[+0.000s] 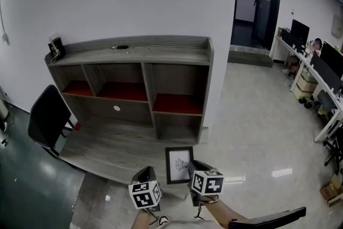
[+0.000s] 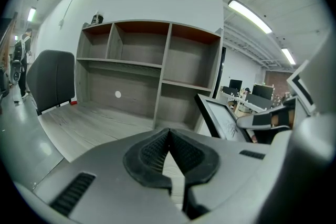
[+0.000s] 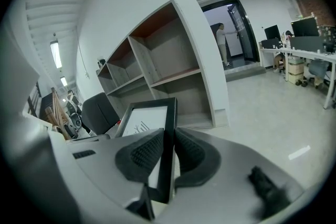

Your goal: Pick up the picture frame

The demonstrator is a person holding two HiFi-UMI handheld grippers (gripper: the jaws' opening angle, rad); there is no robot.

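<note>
Status: right gripper (image 3: 167, 140) is clamped on the picture frame (image 1: 179, 164). Its pads pinch one side edge only, with the rail running up between the jaws. Left gripper (image 2: 169, 134) is closed on nothing, pads meeting tip to tip, and sits just beside the frame's other side.

The frame stands upright in front of the shelf unit (image 1: 147, 69), off its lower right compartment and roughly over the front edge of the shelf's wooden base (image 1: 102, 147). We can't tell whether its bottom edge rests on the base or is clear of it.

Risks as we see them:
- We have a single-edge pinch on a thin rail. The weight hangs to one side of the grip, so we'd expect the frame to pivot in the pads on a fast lift or a tilt.
- The rail looks smooth. Any slack in the squeeze and it probably slides down onto the base or the glossy floor (image 1: 252, 131) in front of the shelf. If the front is glass, it likely cracks.
- The left gripper is close, so a stray swing could knock the frame's free edge.
- Moving toward the shelf could clip a divider.
</note>
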